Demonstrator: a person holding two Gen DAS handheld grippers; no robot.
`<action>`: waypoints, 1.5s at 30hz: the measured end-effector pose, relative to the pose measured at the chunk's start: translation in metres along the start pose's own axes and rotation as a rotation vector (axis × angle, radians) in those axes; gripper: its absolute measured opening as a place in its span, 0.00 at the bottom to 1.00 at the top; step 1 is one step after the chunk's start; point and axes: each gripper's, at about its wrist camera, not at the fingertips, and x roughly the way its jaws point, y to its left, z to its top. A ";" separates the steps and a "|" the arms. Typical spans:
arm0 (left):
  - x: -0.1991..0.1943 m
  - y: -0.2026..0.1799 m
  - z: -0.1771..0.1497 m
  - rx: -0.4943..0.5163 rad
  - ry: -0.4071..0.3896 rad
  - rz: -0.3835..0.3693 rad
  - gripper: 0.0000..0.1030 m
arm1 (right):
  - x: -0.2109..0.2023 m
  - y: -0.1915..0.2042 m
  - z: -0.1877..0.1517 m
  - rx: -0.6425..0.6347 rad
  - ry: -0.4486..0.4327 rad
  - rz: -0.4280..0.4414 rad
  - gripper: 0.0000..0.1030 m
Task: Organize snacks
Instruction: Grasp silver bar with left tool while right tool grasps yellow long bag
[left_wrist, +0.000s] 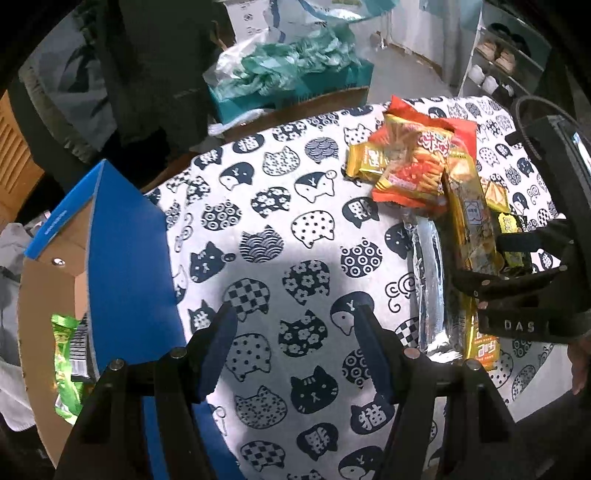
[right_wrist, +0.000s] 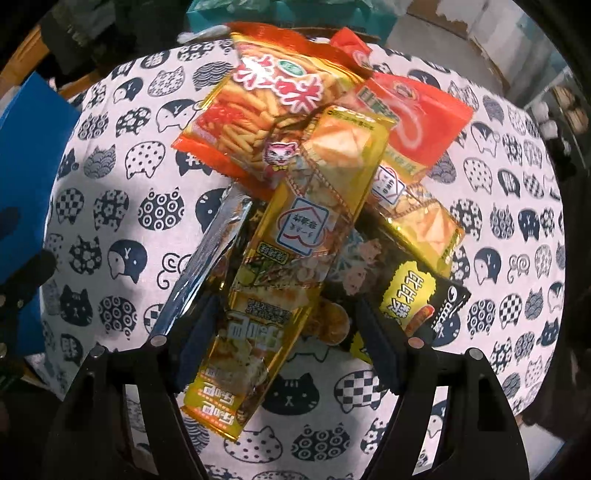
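A heap of snack packs lies on the cat-print tablecloth (left_wrist: 295, 221). A long yellow cracker pack (right_wrist: 291, 240) lies on top, between the open fingers of my right gripper (right_wrist: 286, 314); the fingers do not press it. An orange stick-snack bag (right_wrist: 266, 107), a red pack (right_wrist: 417, 122), a silver pack (right_wrist: 207, 251) and a black-yellow pack (right_wrist: 417, 295) lie around it. My left gripper (left_wrist: 295, 325) is open and empty over bare cloth. The heap (left_wrist: 413, 166) and the right gripper (left_wrist: 517, 280) show at the right of the left wrist view.
A blue cardboard box (left_wrist: 122, 258) stands open at the table's left edge, with a green snack bag (left_wrist: 66, 365) inside. Plastic bags in a teal box (left_wrist: 288, 70) sit beyond the table. A shoe rack (left_wrist: 495, 62) stands at the far right.
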 end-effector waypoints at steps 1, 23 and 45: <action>0.002 -0.002 0.000 0.002 0.004 -0.003 0.65 | -0.001 0.002 0.000 -0.014 -0.004 0.008 0.58; 0.043 -0.062 0.037 -0.035 0.083 -0.156 0.72 | -0.006 -0.076 -0.034 0.050 -0.033 0.024 0.31; 0.073 -0.086 0.032 0.000 0.126 -0.173 0.24 | 0.013 -0.061 -0.026 0.029 -0.057 0.018 0.31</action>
